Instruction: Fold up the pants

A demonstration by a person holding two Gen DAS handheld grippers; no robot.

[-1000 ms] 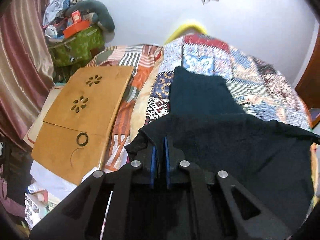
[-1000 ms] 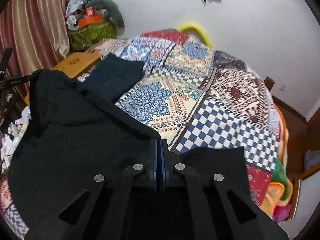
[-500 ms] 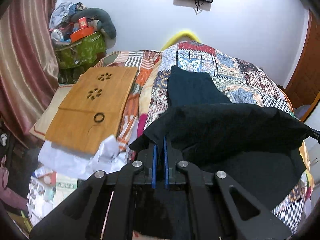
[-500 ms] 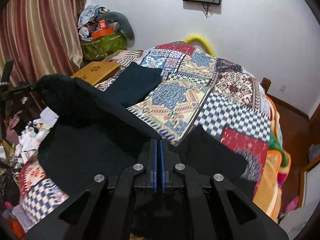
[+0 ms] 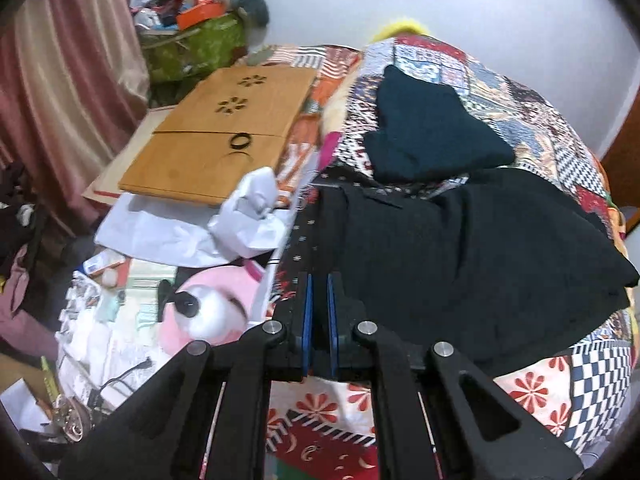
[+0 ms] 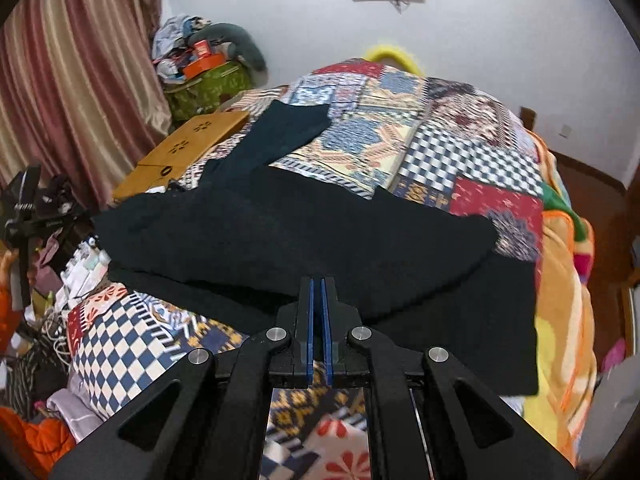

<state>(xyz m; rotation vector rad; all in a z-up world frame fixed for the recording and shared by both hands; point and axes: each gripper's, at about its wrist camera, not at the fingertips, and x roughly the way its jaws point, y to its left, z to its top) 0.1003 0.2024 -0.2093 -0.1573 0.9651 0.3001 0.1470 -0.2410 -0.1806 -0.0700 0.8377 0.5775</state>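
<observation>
The dark pants (image 5: 460,256) lie across the patchwork bedspread, one leg (image 5: 424,136) stretching toward the far end; they also show in the right wrist view (image 6: 304,236). My left gripper (image 5: 318,280) sits at the pants' near left edge, jaws slightly apart, with dark cloth between the blue pads. My right gripper (image 6: 318,282) sits at the pants' near edge, jaws almost closed; cloth lies against the tips. The other gripper shows at the left of the right wrist view (image 6: 36,216).
A wooden lap desk (image 5: 224,136) lies left of the bed, with white paper (image 5: 240,220), a pink plush toy (image 5: 212,312) and floor clutter below it. A green bag (image 6: 204,88) stands by the curtain. The bedspread (image 6: 472,148) slopes off at right.
Both grippers have pulled back and down toward the bed's near edge. The pants, held up in the air before, now lie folded over flat on the bedspread.
</observation>
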